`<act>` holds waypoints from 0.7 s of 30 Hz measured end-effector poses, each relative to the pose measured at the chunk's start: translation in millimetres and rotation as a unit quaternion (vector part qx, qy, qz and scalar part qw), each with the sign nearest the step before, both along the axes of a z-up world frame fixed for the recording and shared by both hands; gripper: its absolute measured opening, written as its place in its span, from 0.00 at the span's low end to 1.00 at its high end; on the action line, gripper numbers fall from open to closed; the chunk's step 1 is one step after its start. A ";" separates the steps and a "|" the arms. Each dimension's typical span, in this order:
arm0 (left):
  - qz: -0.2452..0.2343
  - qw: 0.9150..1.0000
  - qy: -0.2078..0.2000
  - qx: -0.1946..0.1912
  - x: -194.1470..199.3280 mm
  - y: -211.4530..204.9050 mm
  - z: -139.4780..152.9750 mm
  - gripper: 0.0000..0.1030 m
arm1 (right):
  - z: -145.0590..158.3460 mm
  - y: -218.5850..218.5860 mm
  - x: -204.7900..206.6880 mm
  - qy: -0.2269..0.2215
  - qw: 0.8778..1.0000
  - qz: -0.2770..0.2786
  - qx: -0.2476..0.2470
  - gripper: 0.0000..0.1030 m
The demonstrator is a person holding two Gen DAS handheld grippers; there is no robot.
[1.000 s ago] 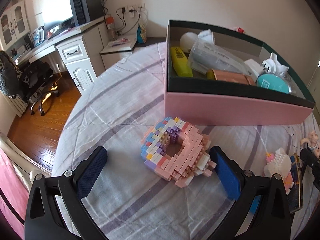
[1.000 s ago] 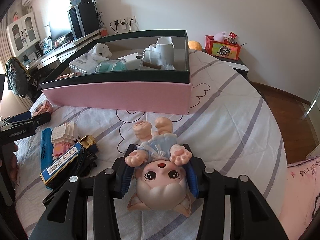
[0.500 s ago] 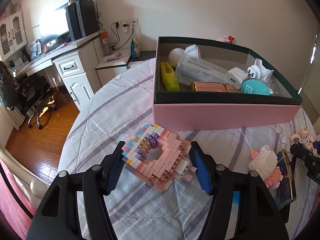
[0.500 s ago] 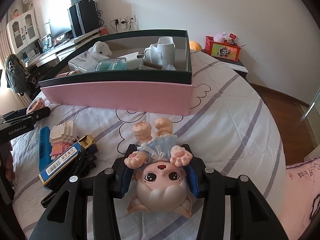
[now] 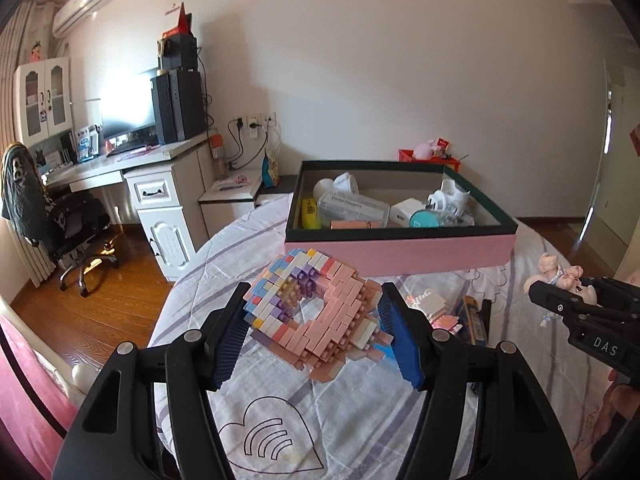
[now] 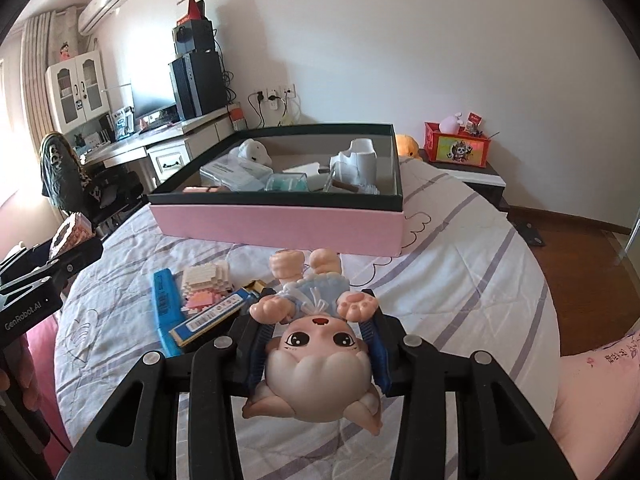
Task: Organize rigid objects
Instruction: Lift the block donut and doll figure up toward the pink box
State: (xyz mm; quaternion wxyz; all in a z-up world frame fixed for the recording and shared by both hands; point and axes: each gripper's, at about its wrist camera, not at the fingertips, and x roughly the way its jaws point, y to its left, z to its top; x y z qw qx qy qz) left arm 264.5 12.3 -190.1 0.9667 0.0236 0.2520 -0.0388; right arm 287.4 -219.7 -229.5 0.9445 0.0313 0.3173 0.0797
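Note:
My left gripper [image 5: 314, 334] is shut on a pink and pastel brick-built ring [image 5: 316, 312] and holds it lifted above the bed, short of the pink box [image 5: 400, 250]. My right gripper [image 6: 316, 344] is shut on a cat-eared doll [image 6: 320, 344], held upside down above the bed. The box with the dark green rim also shows in the right wrist view [image 6: 280, 224] and holds several small items. The doll also shows in the left wrist view [image 5: 560, 276] at the right, and the brick ring in the right wrist view [image 6: 72, 234] at the far left.
On the striped bedsheet lie a small white and pink brick model [image 6: 206, 284], a blue comb [image 6: 164, 308] and a flat blue and gold box [image 6: 212, 314]. A desk and an office chair [image 5: 68, 220] stand left of the bed. A nightstand with a red box [image 6: 456, 148] stands at the back right.
My left gripper closed on the brick ring and lifted it off the bed. My right gripper rose a little with the doll still in it.

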 end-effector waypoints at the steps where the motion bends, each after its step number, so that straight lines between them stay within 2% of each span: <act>1: -0.001 1.000 -0.007 0.003 -5.8 -1.5 5.9 0.63 | 5.1 1.3 -4.7 -0.006 1.000 0.001 0.001 0.41; 7: 0.001 0.998 -0.070 -0.005 -50.5 -7.5 44.6 0.63 | 58.8 13.4 -50.3 -0.092 0.996 0.006 -0.004 0.42; 12: 0.005 0.992 -0.129 -0.010 -86.8 -7.9 74.3 0.63 | 100.8 29.8 -87.1 -0.167 0.986 0.018 -0.015 0.42; 16: 0.017 0.986 -0.165 -0.014 -106.7 -4.5 90.2 0.63 | 121.8 43.3 -104.6 -0.193 0.980 0.024 -0.037 0.42; 21: 0.023 0.985 -0.171 -0.012 -113.8 2.6 97.7 0.63 | 134.9 52.1 -116.5 -0.218 0.974 0.020 -0.052 0.42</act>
